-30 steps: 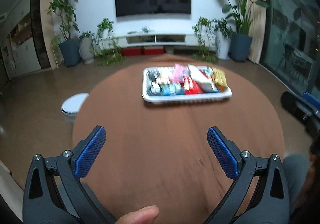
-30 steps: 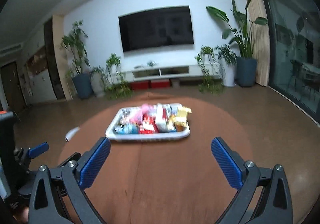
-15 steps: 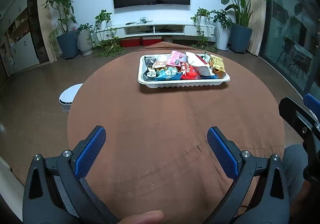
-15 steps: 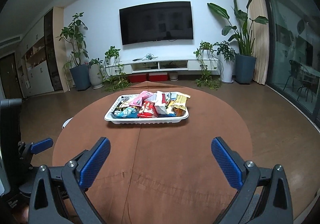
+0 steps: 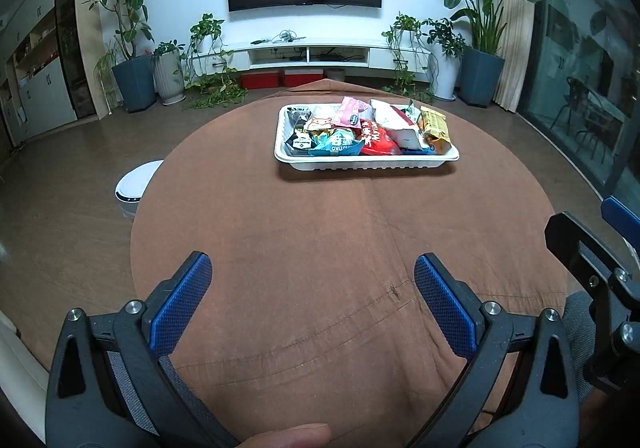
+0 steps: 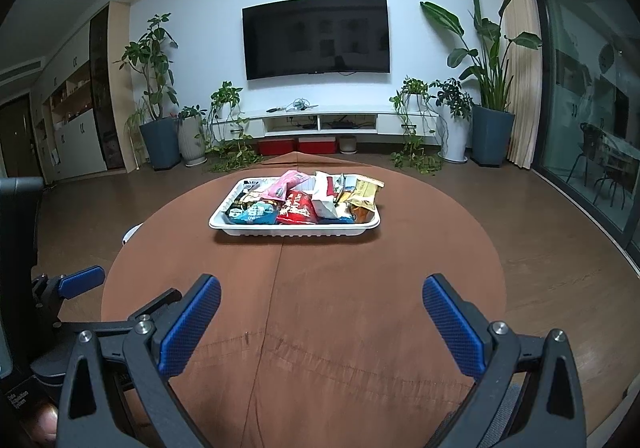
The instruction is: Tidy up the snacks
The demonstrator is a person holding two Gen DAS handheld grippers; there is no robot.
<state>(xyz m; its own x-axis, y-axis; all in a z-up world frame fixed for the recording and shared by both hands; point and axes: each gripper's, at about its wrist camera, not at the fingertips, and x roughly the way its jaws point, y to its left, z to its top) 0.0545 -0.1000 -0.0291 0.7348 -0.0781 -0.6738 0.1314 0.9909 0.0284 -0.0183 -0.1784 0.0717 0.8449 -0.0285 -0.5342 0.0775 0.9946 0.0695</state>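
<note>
A round table (image 5: 320,248) under a brown cloth is seen from the left wrist, with a white tray (image 5: 366,161) of snack packets (image 5: 360,127) set well beyond the left gripper (image 5: 312,304), whose fingers are spread wide and empty. The packets are judged light, crinkly and slippery, best pinched at a sealed edge.

From the right wrist, the right gripper (image 6: 320,322) is likewise held wide apart, empty. Bare cloth lies before the tray; the table's edges fall off on both sides.

Matt brown cloth (image 5: 320,232) covers the table; glossy snack packets (image 5: 360,131) fill a ribbed white plastic tray (image 5: 368,163).
</note>
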